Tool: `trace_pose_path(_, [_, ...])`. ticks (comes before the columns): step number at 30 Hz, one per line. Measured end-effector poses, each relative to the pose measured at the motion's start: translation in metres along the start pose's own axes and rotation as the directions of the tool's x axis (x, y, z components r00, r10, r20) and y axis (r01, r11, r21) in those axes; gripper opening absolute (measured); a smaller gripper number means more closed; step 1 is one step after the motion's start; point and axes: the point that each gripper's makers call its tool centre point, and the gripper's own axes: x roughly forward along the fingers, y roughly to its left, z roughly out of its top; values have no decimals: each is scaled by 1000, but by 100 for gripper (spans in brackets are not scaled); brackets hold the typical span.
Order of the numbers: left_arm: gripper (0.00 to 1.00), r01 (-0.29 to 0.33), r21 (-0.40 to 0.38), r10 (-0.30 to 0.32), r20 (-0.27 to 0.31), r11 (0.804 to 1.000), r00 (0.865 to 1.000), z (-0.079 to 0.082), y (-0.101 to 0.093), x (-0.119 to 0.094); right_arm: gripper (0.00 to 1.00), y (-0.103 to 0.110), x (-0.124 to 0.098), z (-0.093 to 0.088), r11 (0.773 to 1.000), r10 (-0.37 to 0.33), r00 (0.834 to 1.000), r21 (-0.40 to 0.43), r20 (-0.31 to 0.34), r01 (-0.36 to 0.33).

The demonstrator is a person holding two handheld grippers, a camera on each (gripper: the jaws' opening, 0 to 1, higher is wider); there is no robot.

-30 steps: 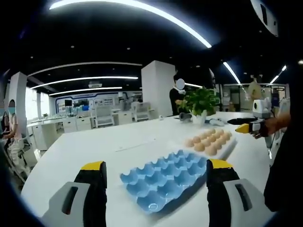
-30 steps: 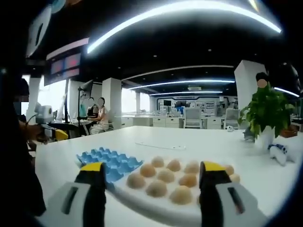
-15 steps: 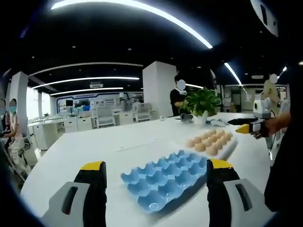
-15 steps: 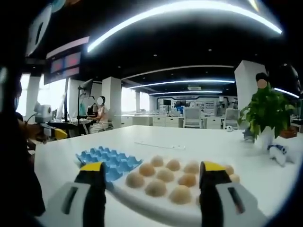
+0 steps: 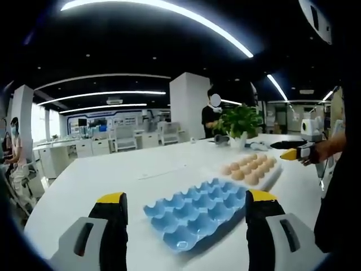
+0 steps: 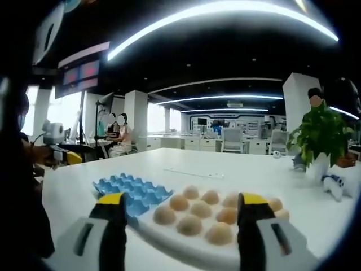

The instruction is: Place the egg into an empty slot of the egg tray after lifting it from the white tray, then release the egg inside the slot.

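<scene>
Barely anything's changing: we're still hovering our right gripper [image 6: 176, 217], jaws wide, over the eggs [image 6: 190, 224]; nothing lifted.

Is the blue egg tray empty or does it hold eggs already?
Empty: every visible slot of the blue egg tray shows bare blue; the eggs sit on the white tray.

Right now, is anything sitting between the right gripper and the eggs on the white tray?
Nothing visible. The right gripper is open, with the eggs on the white tray directly ahead between its jaws.
</scene>
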Motion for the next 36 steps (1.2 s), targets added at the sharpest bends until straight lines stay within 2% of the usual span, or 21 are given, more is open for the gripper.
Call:
trace_pose_path(5, [87, -5, 2, 5, 1, 1000, 1000, 0, 2, -1, 80, -2, 5, -7, 999, -29, 999, -43, -32, 28])
trace_pose_path(10, [87, -2, 5, 2, -4, 1000, 1000, -1, 1, -1, 77, 8, 15, -12, 997, -24, 998, -74, -58, 20])
trace_pose_path(11, [87, -1, 7, 1, -5, 1000, 1000, -1, 1, -1, 75, 10, 19, -15, 996, -25, 996, -92, -82, 17])
trace_pose_path(15, [87, -1, 0, 1, -5, 1000, 1000, -2, 0, -1, 58, 17, 32, -17, 994, -20, 994, -107, -107, 9])
trace_pose_path(18, [86, 3, 2, -3, -4, 1000, 1000, -2, -1, -1, 55, 21, 45, -20, 992, -23, 992, -129, -128, 6])
trace_pose_path(20, [85, 7, -2, -7, -9, 1000, 1000, -3, -1, -1, 48, 28, 54, -27, 994, 16, 986, -102, -165, -33])
trace_pose_path(21, [86, 5, 0, -5, -6, 1000, 1000, -3, -1, -1, 40, 31, 57, -33, 996, 30, 978, -71, -207, -46])
trace_pose_path(22, [86, 5, 0, -5, -6, 1000, 1000, -2, -1, -1, 33, 32, 58, -34, 996, 38, 975, -68, -218, -54])
trace_pose_path(23, [85, 7, -3, -7, -6, 1000, 1000, -2, -1, -1, 30, 36, 63, -41, 995, 54, 964, -61, -260, -73])
trace_pose_path(26, [85, 3, -5, -3, -6, 1000, 1000, -3, -1, -1, 37, 35, 71, -48, 992, 46, 961, -97, -274, -75])
trace_pose_path(28, [85, 4, -7, -4, -7, 1000, 1000, -3, -1, -1, 34, 39, 72, -55, 988, 68, 947, -112, -313, -108])
trace_pose_path(29, [85, 4, -8, -4, -8, 1000, 1000, -3, -1, -1, 31, 39, 71, -62, 987, 73, 932, -109, -355, -118])
trace_pose_path(33, [86, -9, -10, 9, -5, 1000, 1000, -3, 3, -2, 27, 41, 76, -70, 983, 82, 920, -118, -383, -137])
trace_pose_path(36, [84, -11, -11, 11, 0, 1000, 1000, -2, 7, -3, 26, 46, 75, -78, 965, 91, 893, -182, -441, -189])
